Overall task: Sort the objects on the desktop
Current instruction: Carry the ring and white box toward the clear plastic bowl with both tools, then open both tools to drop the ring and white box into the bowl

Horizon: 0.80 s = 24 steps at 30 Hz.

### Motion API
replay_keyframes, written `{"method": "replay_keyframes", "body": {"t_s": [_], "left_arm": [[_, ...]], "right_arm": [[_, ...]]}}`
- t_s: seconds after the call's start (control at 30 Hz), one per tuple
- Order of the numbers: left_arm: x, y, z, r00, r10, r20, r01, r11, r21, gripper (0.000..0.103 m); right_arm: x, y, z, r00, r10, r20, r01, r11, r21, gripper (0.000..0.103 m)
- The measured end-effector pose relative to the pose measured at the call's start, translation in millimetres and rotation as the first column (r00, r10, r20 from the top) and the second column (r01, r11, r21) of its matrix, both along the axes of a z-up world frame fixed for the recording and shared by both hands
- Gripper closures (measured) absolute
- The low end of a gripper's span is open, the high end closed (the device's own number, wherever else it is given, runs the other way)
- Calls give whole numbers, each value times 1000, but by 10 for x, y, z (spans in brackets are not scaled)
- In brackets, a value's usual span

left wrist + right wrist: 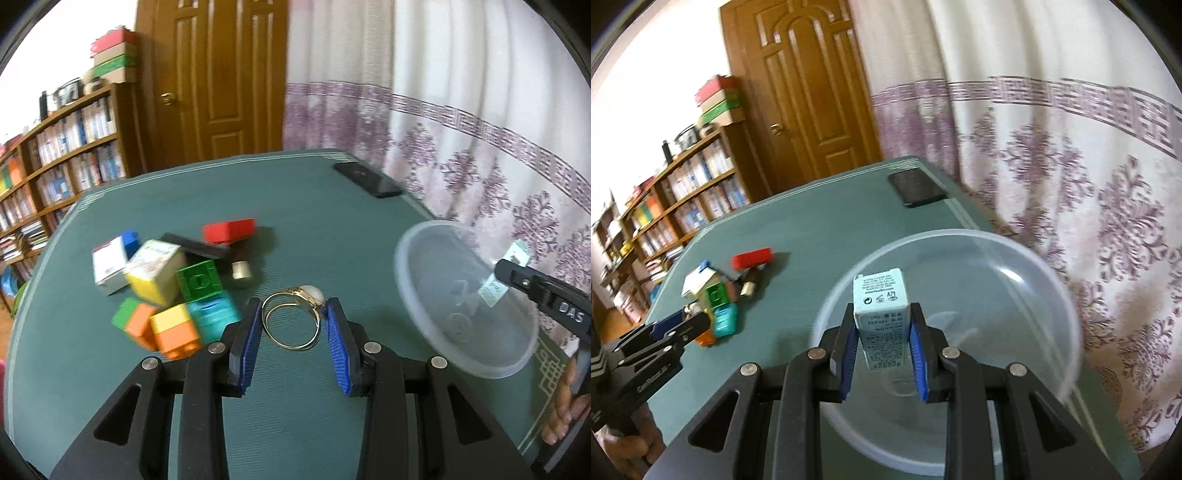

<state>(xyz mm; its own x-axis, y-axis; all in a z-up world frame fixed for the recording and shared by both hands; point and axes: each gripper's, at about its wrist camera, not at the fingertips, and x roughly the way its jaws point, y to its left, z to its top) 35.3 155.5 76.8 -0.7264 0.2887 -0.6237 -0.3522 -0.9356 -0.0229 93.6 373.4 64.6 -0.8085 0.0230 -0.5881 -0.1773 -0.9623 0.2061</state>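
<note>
My left gripper [294, 306] is shut on a gold bangle [273, 328] with a white stone, held just above the green tablecloth [314, 236]; both blue pads [249, 339] touch its sides. My right gripper [883, 308] is shut on a small pale blue and white box [881, 299], which stands upright over a clear plastic bowl [1052, 266]. In the left wrist view that bowl [436, 295] is at the right, and the right gripper [506, 273] reaches in over its rim. The left gripper [694, 321] shows at the left of the right wrist view.
A pile lies to the left: a green block [199, 282], yellow box [157, 271], white and blue box [110, 266], red box [229, 230], orange blocks [173, 332], teal block [216, 314], metal tube [242, 273]. A black phone [367, 179] lies at the far corner. A curtain hangs right.
</note>
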Motion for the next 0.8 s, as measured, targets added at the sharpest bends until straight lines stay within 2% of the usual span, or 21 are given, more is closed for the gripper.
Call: {"method": "replay_keyframes", "body": {"t_s": [0.27,0.8], "left_arm": [[27,450,58,995,-101,3,100,995,25,66],[33,1013,48,968,-247,35,245,968,56,66]], "right_arm": [[58,338,-48,995,-99,22,99,995,-8,74],[53,561,-85,987,-155,49,156,987,-32,74]]}}
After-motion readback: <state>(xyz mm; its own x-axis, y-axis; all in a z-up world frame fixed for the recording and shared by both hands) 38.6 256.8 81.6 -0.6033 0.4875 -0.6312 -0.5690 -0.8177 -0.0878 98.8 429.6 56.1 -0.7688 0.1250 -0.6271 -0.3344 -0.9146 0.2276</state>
